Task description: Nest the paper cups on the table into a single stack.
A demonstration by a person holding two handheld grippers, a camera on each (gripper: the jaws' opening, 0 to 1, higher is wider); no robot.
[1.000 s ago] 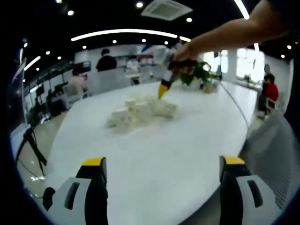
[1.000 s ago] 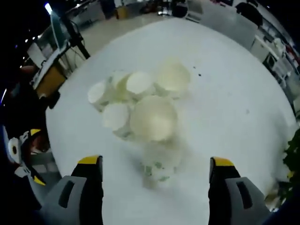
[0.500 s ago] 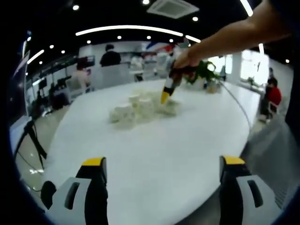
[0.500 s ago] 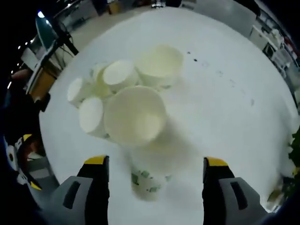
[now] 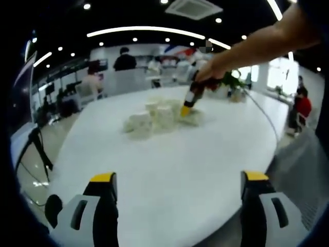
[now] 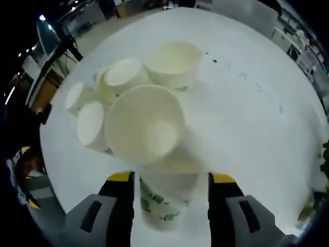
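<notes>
Several white paper cups (image 5: 157, 116) stand clustered mid-table on the white table (image 5: 169, 170). My left gripper (image 5: 178, 181) hangs open near the table's close edge, far from them. My right gripper (image 5: 186, 109), held by a hand, reaches down at the cluster's right side. In the right gripper view, my right gripper (image 6: 174, 178) has its jaws against both sides of a green-printed paper cup (image 6: 167, 198). A wide upright cup (image 6: 146, 128) sits just beyond it, another upright cup (image 6: 174, 62) further on, and upturned cups (image 6: 90, 123) to the left.
The round table (image 6: 257, 108) has bare surface to the right of the cluster. A potted plant (image 5: 229, 81) stands at the far side. People (image 5: 124, 59) and chairs are in the background, and a tripod (image 5: 36, 152) stands on the floor at left.
My right gripper has dropped lower onto the cluster, and its jaws have narrowed around the green-printed cup. The left gripper stays wide open in place.
</notes>
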